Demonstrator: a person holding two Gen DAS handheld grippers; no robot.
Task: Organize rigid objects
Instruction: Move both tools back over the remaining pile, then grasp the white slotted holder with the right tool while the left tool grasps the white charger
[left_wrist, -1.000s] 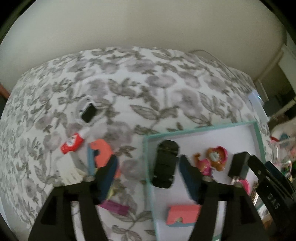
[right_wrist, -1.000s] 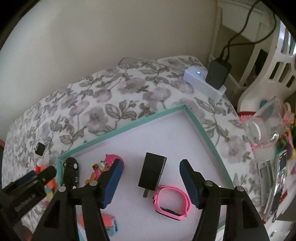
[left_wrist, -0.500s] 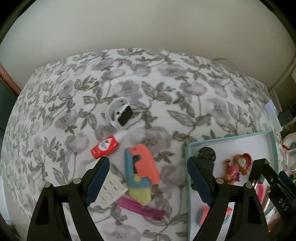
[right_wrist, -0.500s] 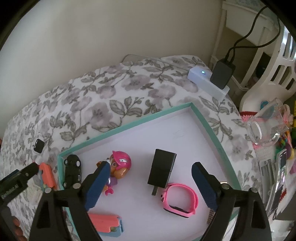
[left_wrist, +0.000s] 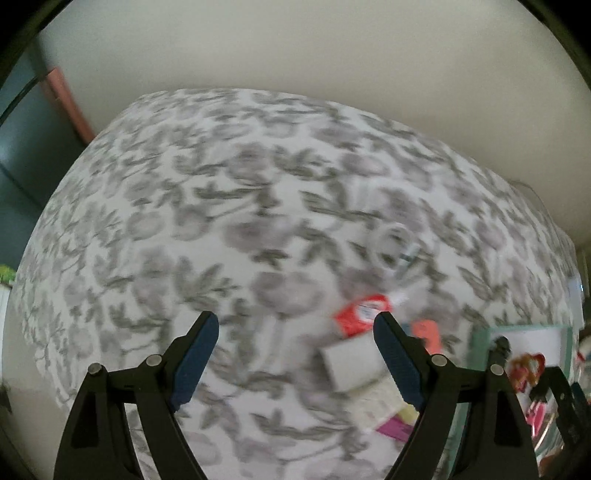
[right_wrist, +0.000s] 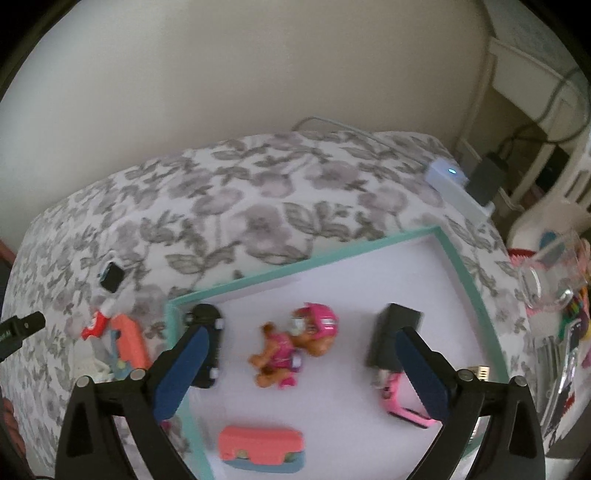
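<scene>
We see the toy dog (right_wrist: 291, 350) lying in the tray (right_wrist: 472, 295) between our right gripper (right_wrist: 299, 373) fingers, spread wide above it. Our left gripper (left_wrist: 295, 354), also spread, hovers over the flowered cloth (left_wrist: 221, 221), empty.

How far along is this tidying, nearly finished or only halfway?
Roughly halfway, judging by the piles. Done: the teal tray already holds a black toy car, a pup figure, a black charger, a pink watch and a coral case. In hand: nothing; the left claw and right claw are open. Left: a red tube, a smartwatch and other bits on the floral cover.
</scene>
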